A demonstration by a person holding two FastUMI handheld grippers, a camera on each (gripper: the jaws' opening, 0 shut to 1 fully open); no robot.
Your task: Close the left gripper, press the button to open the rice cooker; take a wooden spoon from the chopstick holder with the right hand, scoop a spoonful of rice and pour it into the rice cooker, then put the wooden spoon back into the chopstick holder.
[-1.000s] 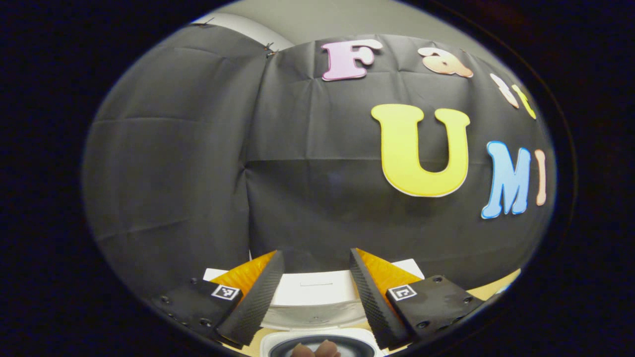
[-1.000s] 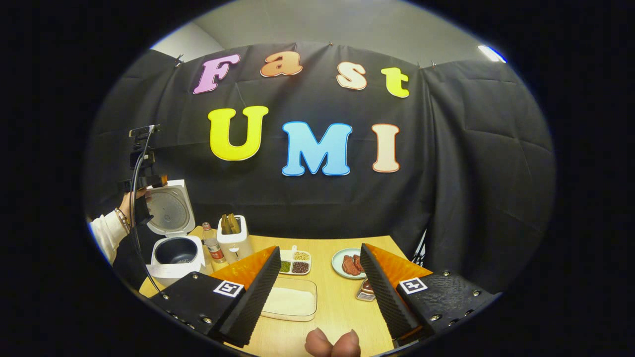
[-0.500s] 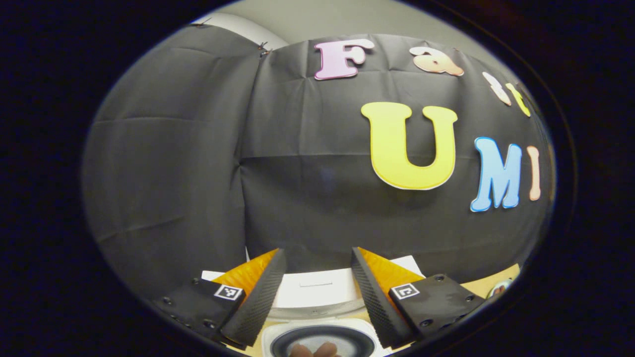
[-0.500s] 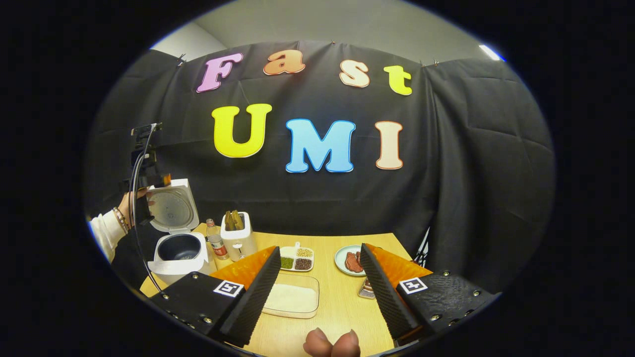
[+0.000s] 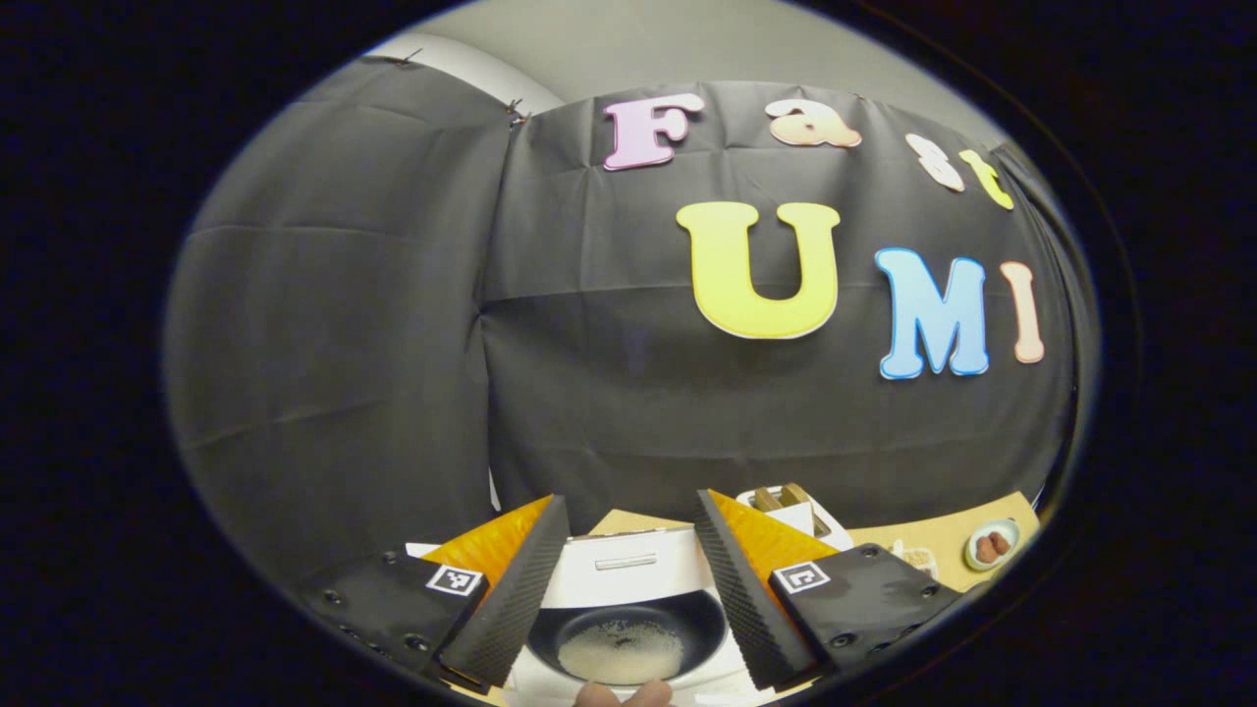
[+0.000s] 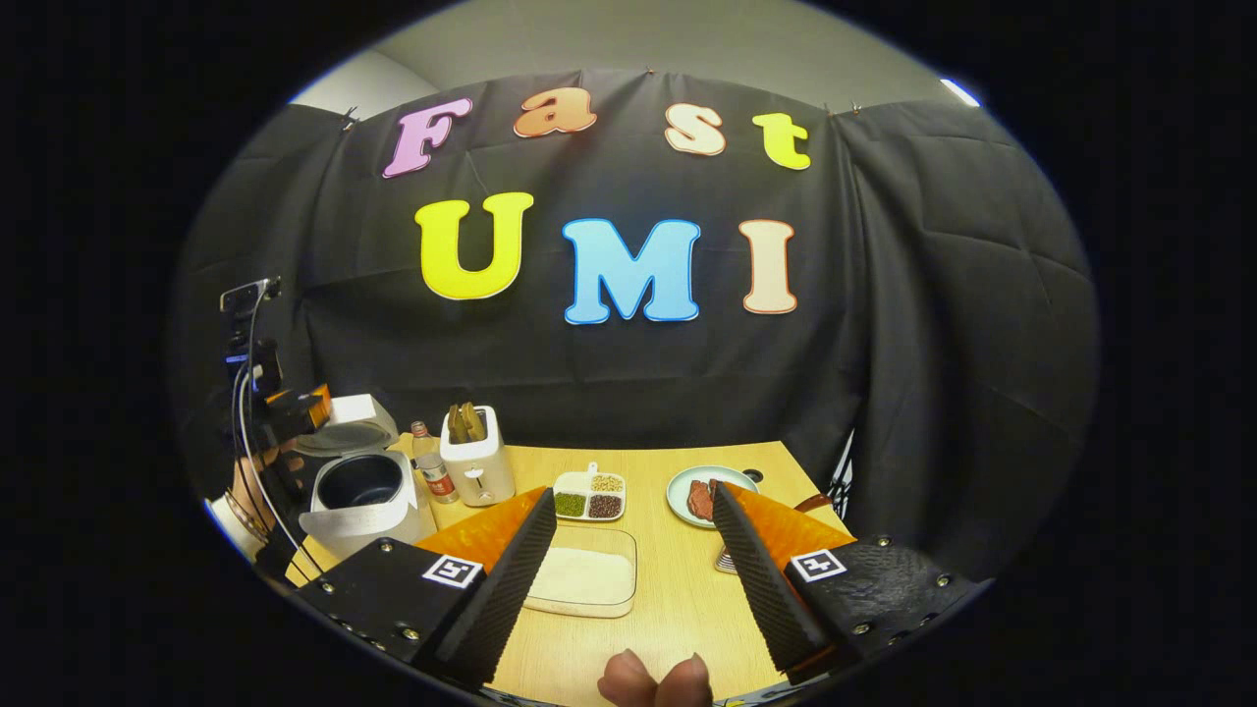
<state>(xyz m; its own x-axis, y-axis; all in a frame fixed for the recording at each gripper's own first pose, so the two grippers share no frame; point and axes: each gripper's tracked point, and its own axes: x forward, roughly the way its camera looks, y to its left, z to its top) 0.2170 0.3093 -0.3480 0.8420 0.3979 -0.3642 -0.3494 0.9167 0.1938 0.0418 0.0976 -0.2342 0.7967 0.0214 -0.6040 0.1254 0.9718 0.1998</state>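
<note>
Left gripper view: left gripper [image 5: 628, 589], fingers wide, above rice cooker [image 5: 628, 628] holding rice. Right gripper view: right gripper [image 6: 633, 579], fingers wide, over wooden table [image 6: 678, 609], black cloth behind.

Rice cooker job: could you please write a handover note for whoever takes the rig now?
Left gripper: open, empty, above the rice cooker.
Right gripper: open, empty, above the table.
Lid is open; pale grains lie in the pot.
Wooden spoons stand in the chopstick holder; rice tray lies ahead of the right gripper.
Done: cooker opened.
Left, unless those grains are the scoop: take spoon, scoop, pour, return it.
</note>
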